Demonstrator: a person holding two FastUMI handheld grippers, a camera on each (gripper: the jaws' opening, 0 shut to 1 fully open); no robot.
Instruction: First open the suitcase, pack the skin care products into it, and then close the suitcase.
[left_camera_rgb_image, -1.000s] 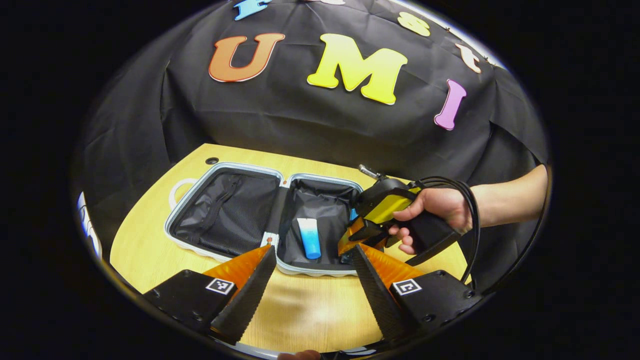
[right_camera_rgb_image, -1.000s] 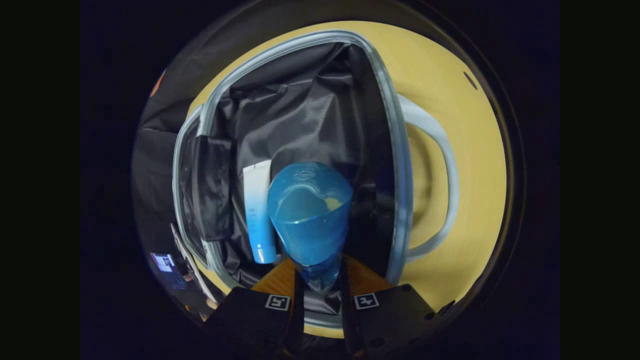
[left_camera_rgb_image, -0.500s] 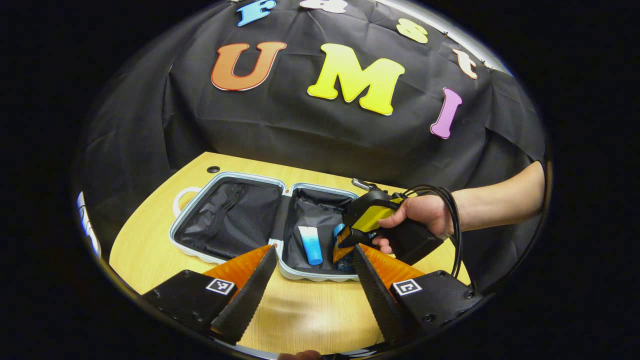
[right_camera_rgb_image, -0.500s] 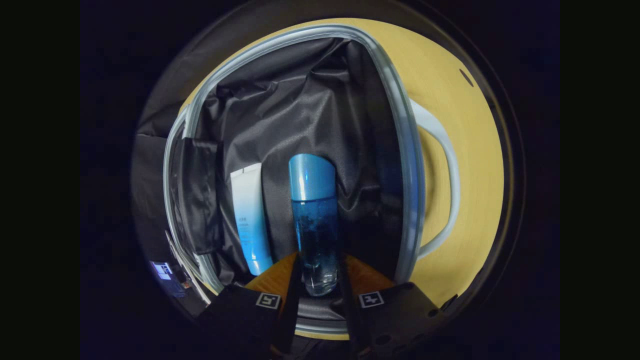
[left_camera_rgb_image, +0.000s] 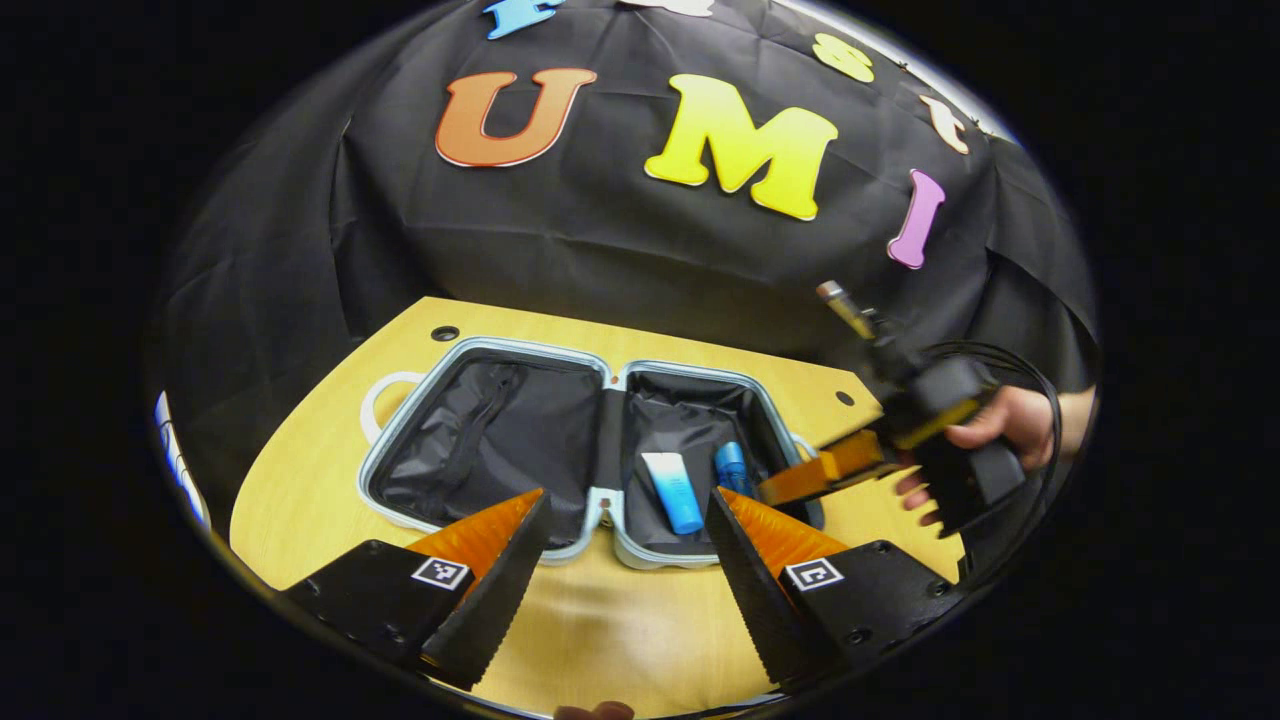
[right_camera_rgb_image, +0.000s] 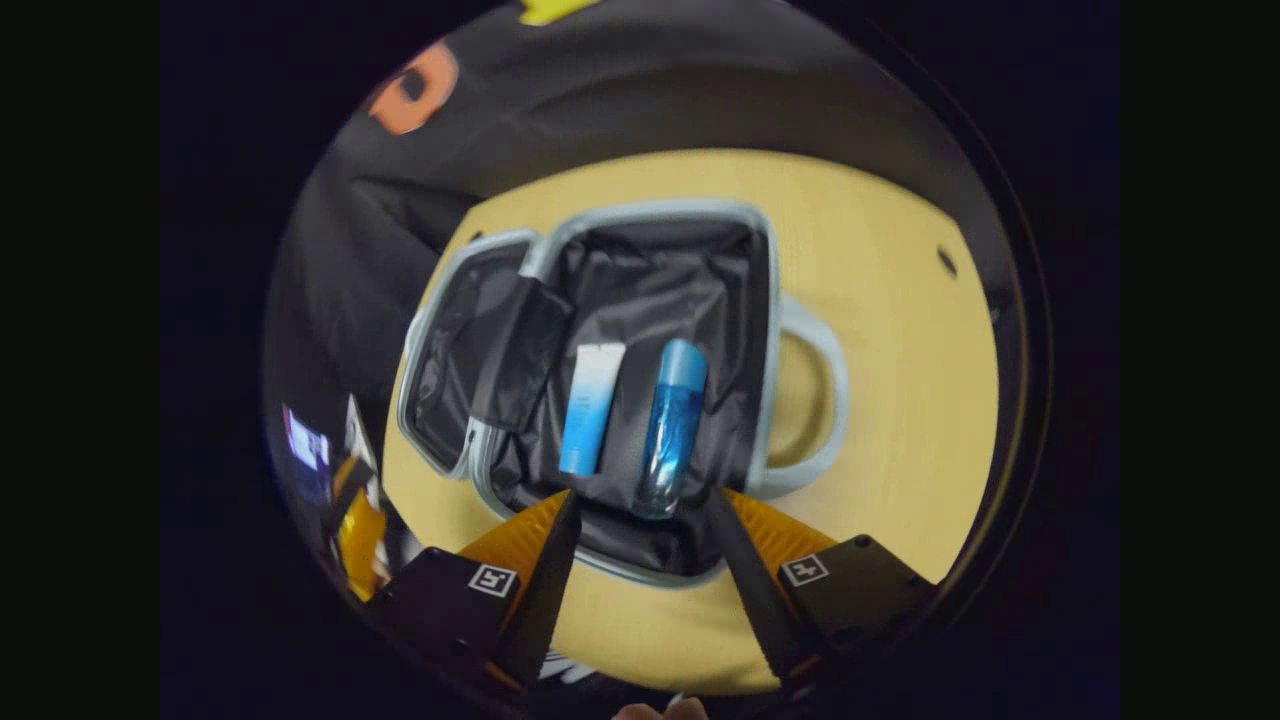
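The small suitcase (left_camera_rgb_image: 520, 346) lies open and flat on the yellow table, both halves lined in black. In its right half a white-and-blue tube (left_camera_rgb_image: 673, 490) and a blue bottle (left_camera_rgb_image: 732, 468) lie side by side. In the right gripper view the tube (right_camera_rgb_image: 592, 405) and the bottle (right_camera_rgb_image: 672, 425) rest inside the suitcase (right_camera_rgb_image: 660, 210), just beyond my right gripper (right_camera_rgb_image: 642, 497), which is open, empty and raised above the near rim. In the left gripper view a hand holds that right gripper (left_camera_rgb_image: 815, 472) beside the suitcase's right end. My left gripper (left_camera_rgb_image: 626, 497) hovers open and empty before the suitcase.
The suitcase's pale handle (right_camera_rgb_image: 830, 400) sticks out on the table (left_camera_rgb_image: 620, 640) beside the filled half. Two small dark holes (left_camera_rgb_image: 445, 333) (left_camera_rgb_image: 845, 398) mark the tabletop. Black cloth hangs behind the table.
My right gripper let go of the blue bottle, opened, and drew back up and off to the side. The bottle now lies next to the tube. My left gripper barely moved.
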